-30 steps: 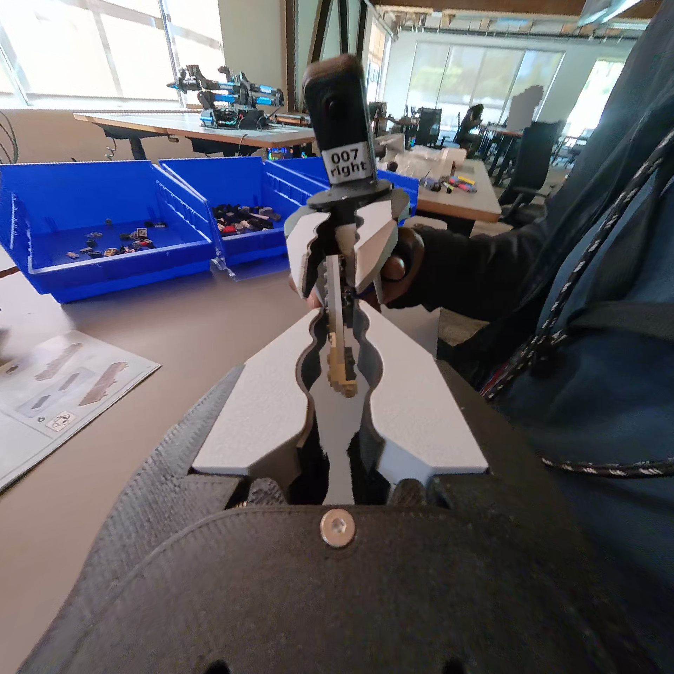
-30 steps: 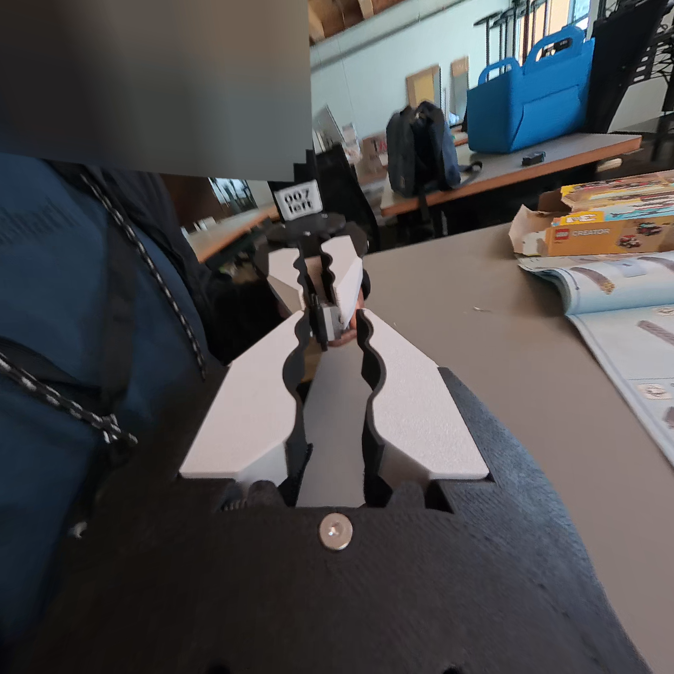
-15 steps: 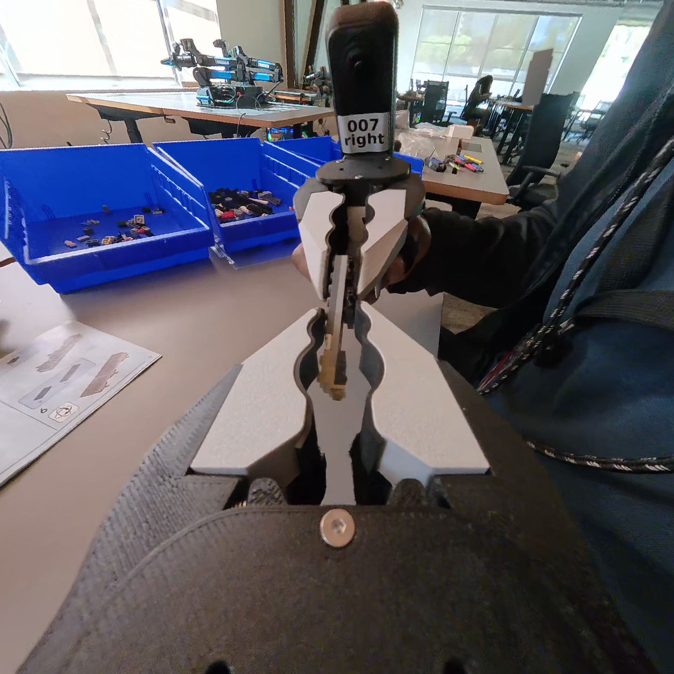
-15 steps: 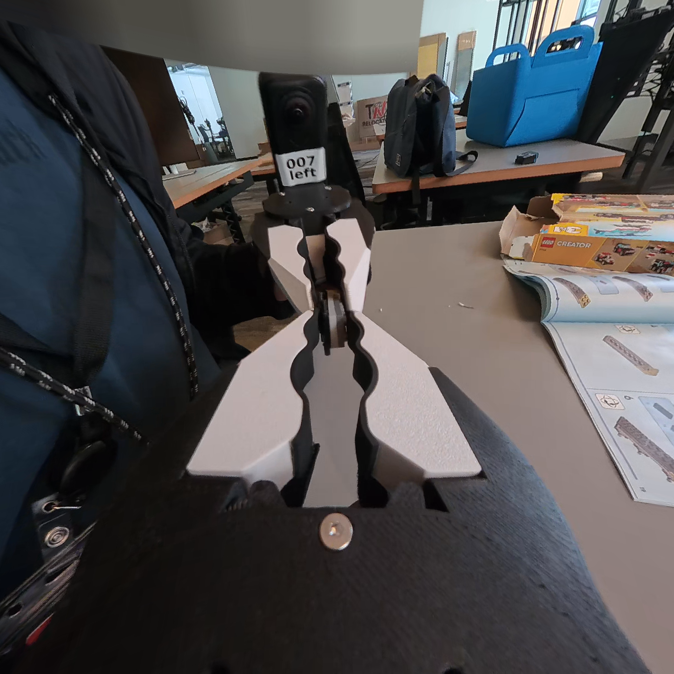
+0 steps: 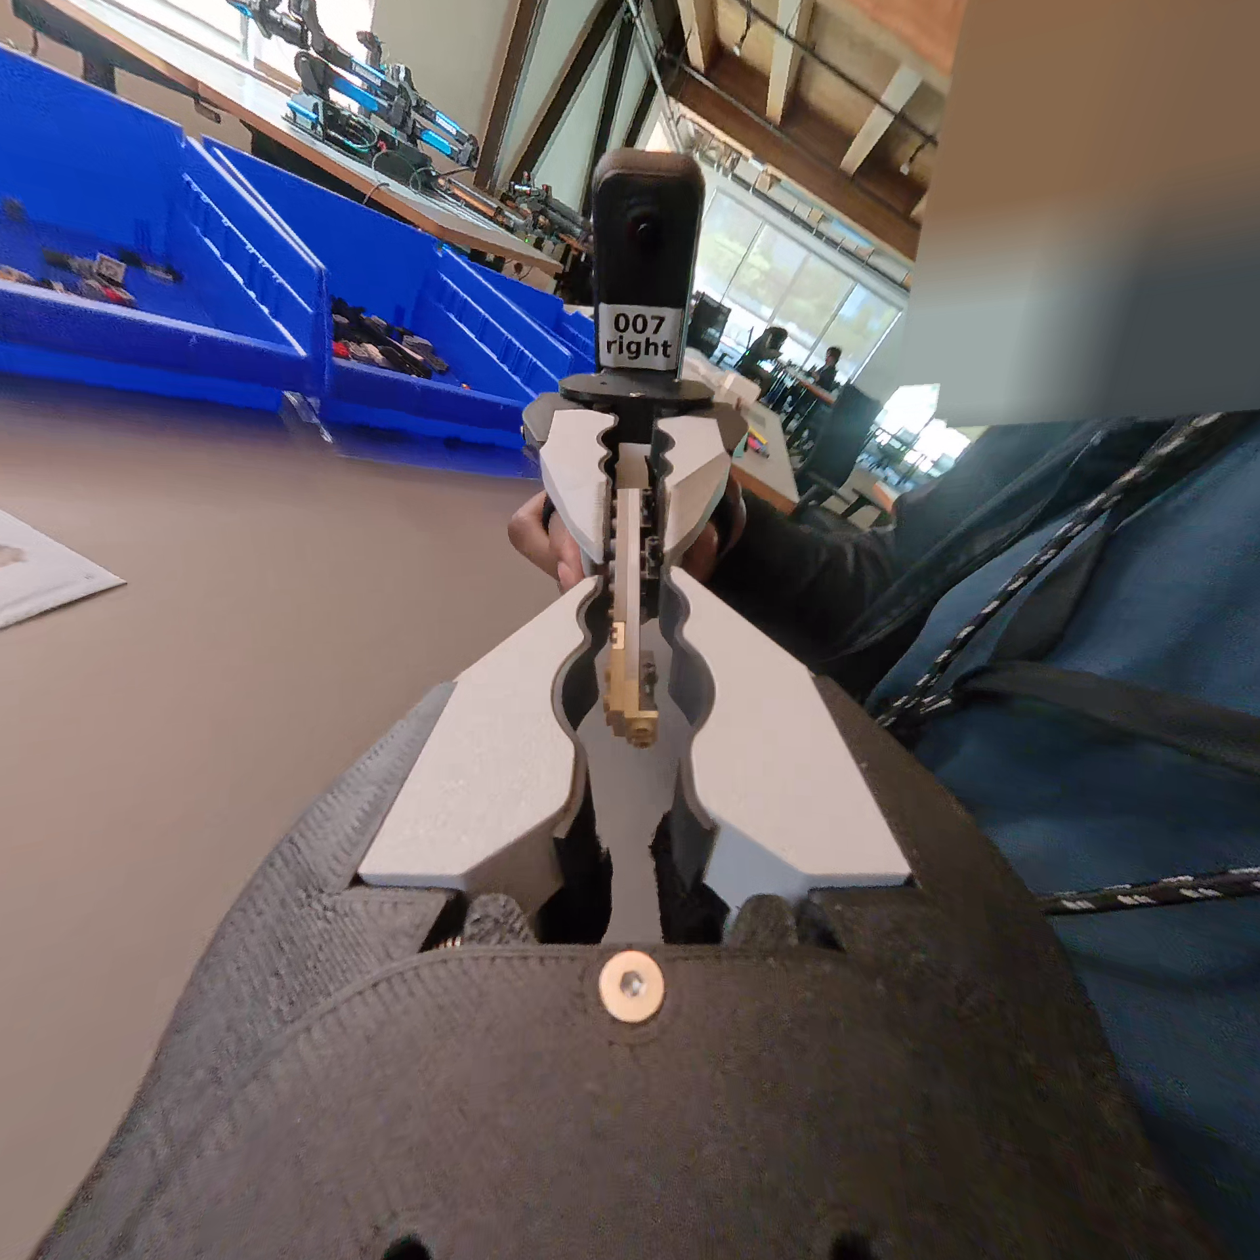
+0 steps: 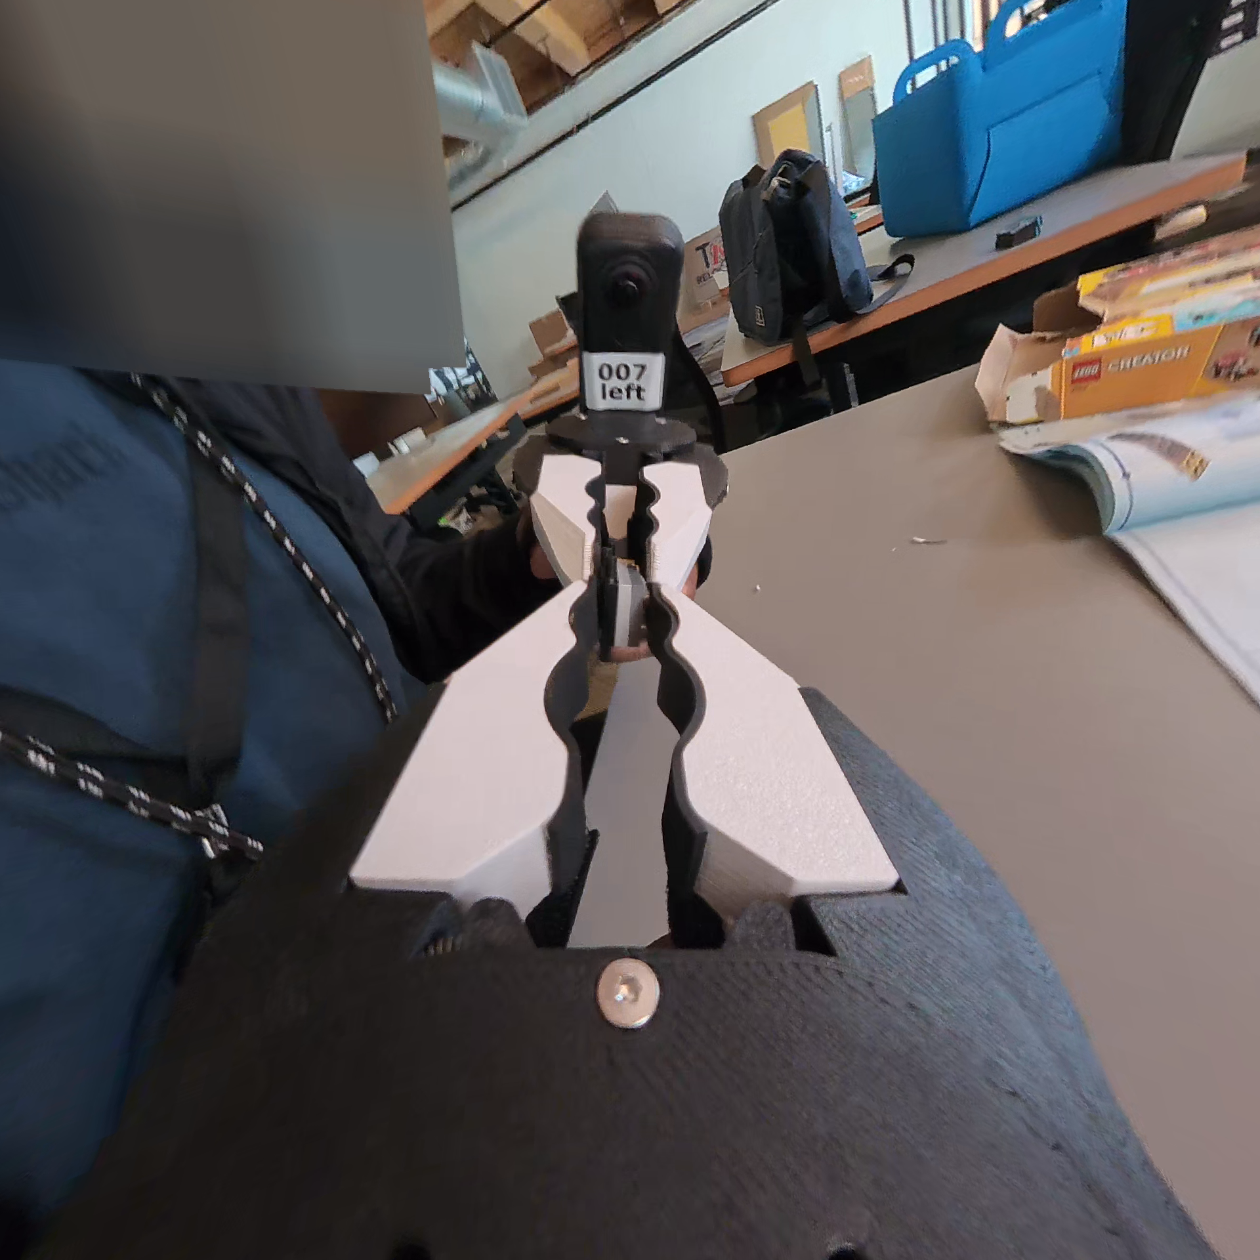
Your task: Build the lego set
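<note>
Lego piece: long thin grey build (image 5: 631, 579) with a tan stepped end (image 5: 631, 702), held edge-on up off the table, right between the two grippers facing each other tip to tip
Left gripper: (image 5: 631, 603) jaws narrow, pinched on the lego piece at its tips; tan end pokes back between its fingers
Right gripper: (image 6: 622, 600) jaws narrow too, clamped on the other end of the lego piece (image 6: 624, 607)
Hand: bare fingers (image 5: 545, 538) show just behind the far gripper
Table: grey-brown top (image 5: 238, 648) below the lego piece
Bins: blue bins (image 5: 382, 307) well beyond the lego piece, small loose parts (image 5: 382, 341) inside
Booklet: open instruction booklet (image 6: 1173, 491) off to the side, yellow set box (image 6: 1132, 368) just behind it
</note>
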